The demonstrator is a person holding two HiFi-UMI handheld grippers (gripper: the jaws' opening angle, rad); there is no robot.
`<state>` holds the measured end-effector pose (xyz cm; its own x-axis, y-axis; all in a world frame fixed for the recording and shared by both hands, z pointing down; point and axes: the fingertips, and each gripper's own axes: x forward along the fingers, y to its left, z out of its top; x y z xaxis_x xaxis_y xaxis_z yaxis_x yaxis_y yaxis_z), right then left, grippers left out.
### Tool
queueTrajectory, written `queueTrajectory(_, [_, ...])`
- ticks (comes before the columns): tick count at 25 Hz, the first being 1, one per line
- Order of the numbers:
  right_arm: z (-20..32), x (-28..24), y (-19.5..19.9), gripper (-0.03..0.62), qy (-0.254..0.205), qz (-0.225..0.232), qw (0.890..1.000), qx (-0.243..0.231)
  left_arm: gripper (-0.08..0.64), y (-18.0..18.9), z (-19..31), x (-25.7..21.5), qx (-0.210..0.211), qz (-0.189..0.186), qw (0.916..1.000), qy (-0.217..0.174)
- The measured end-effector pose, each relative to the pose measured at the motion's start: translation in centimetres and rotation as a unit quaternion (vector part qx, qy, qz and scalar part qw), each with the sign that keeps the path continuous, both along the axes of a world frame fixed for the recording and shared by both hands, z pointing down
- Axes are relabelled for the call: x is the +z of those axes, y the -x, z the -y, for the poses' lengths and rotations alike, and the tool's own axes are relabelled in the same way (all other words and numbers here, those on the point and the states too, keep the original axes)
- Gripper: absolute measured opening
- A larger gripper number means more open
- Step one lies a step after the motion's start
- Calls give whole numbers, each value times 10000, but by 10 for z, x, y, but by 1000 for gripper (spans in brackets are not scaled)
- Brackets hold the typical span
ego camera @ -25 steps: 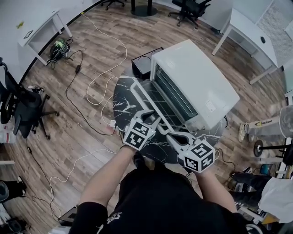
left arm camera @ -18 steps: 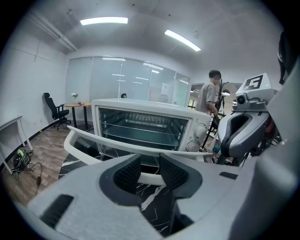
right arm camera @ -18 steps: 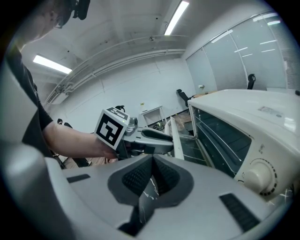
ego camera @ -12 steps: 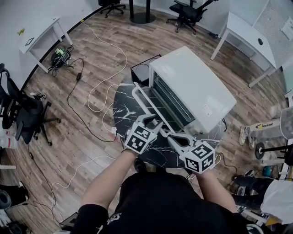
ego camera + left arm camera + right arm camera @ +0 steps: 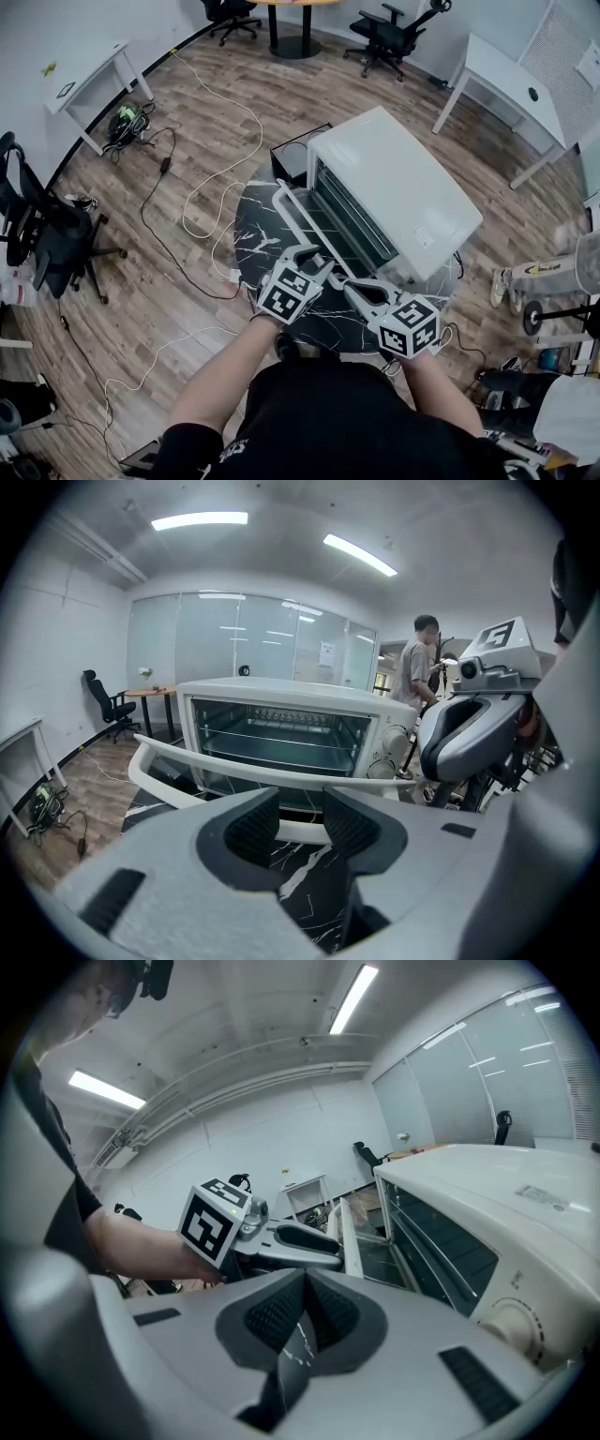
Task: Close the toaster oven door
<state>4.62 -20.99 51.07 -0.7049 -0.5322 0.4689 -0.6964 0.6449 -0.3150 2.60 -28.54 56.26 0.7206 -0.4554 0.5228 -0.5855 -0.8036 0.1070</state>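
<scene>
Our left claw (image 5: 300,803) just widened, released around the door handle (image 5: 300,833), seemingly to lift it; toaster oven door (image 5: 309,225) gapes ahead; right claw (image 5: 304,1288) clenched empty.

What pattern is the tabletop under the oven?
The tabletop is black with white veins; head view shows best.

The person's torso (image 5: 328,412) covers the near rim of the marble table (image 5: 251,214), while the toaster oven (image 5: 398,178) hides its far side. From overhead, it cannot be told whether the left gripper (image 5: 312,253) touches the open door (image 5: 292,216). In the left gripper view, that gripper's own body masks most of the door's near edge, and the right gripper (image 5: 354,284) overlaps the oven's right edge. The label (image 5: 427,238) on the oven's top is too small to read. The right gripper view crops the oven at the frame's edge, its dial (image 5: 511,1321) blurred.
</scene>
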Motion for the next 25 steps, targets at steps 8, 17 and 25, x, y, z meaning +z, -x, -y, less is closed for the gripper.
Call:
queueTrajectory(8, [4,-2,-5,6,-51,4,10000,5,152,-2,0,-12,-37,-104,9999,-84])
queueTrajectory(17, [14,-10,-5,6,-169,32,9998,-57,150,21,10,-41,-343,-218,9984,-394])
queueTrajectory(25, [27,-23,-4,6,-317,44,9994,-97,150,45,18,-77,-685,-488,9942,-668])
